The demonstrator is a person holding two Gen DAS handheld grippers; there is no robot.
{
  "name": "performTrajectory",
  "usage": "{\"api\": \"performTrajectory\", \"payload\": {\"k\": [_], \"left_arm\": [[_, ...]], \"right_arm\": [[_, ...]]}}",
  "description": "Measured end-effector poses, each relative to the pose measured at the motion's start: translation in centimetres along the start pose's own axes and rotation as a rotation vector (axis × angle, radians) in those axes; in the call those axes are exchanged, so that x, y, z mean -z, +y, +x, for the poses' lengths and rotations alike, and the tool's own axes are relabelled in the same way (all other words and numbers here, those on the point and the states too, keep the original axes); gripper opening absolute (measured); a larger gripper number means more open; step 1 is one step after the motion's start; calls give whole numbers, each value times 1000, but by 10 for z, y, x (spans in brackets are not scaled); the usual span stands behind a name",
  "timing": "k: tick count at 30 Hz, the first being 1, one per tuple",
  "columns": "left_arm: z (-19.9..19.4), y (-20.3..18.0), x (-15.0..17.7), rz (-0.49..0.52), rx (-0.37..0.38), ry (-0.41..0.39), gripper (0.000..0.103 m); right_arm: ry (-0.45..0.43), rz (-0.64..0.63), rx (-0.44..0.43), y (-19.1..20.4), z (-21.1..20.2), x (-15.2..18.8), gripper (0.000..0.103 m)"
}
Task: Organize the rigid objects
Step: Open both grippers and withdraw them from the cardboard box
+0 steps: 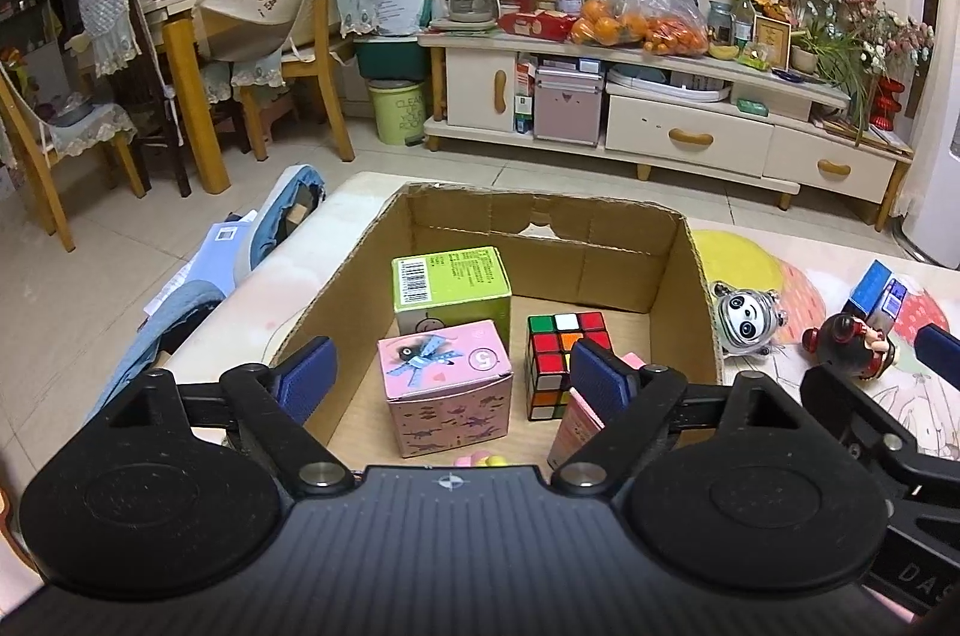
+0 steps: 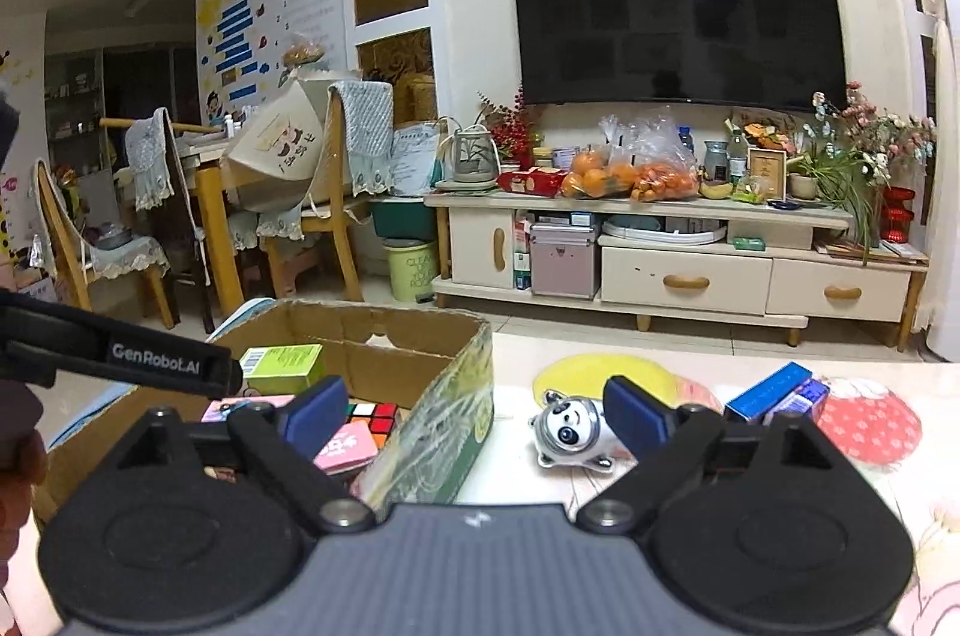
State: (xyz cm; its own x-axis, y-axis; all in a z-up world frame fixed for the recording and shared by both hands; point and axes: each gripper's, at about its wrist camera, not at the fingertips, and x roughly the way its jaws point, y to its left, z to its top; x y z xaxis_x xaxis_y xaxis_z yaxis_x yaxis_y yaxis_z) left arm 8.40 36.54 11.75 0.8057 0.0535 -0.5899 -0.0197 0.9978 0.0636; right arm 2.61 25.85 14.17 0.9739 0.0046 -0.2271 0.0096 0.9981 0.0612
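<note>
The cardboard box (image 1: pixel 696 276) stands open-topped toward the tabletop's left edge; inside, left to right: a green carton (image 1: pixel 450 283) at the back wall, a pink carton (image 1: pixel 447 384) upright in front, a puzzle cube (image 1: pixel 561 357), a pink packet (image 1: pixel 579 420) leaning by the right wall; left gripper (image 1: pixel 450 378) spread, empty; right of the box a panda figure (image 2: pixel 570 429) lies on its side, head leftward; right gripper (image 2: pixel 477 411) spread, empty.

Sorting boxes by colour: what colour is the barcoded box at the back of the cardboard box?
Light green, with a white barcode label; the left wrist view shows it best.
</note>
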Motion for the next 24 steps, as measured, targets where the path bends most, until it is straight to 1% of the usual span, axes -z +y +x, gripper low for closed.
{"api": "performTrajectory", "payload": {"k": [6,15,24], "left_arm": [[-2,-3,2,22,9,-2,103],[1,-3,3,62,26,5,103],[2,-4,5,102,36,17,103]], "right_arm": [[-5,39,-6,-9,-5,4,92],[1,60,31,-23,-12,17,92],[32,69,47,-36,-12,30,98]]}}
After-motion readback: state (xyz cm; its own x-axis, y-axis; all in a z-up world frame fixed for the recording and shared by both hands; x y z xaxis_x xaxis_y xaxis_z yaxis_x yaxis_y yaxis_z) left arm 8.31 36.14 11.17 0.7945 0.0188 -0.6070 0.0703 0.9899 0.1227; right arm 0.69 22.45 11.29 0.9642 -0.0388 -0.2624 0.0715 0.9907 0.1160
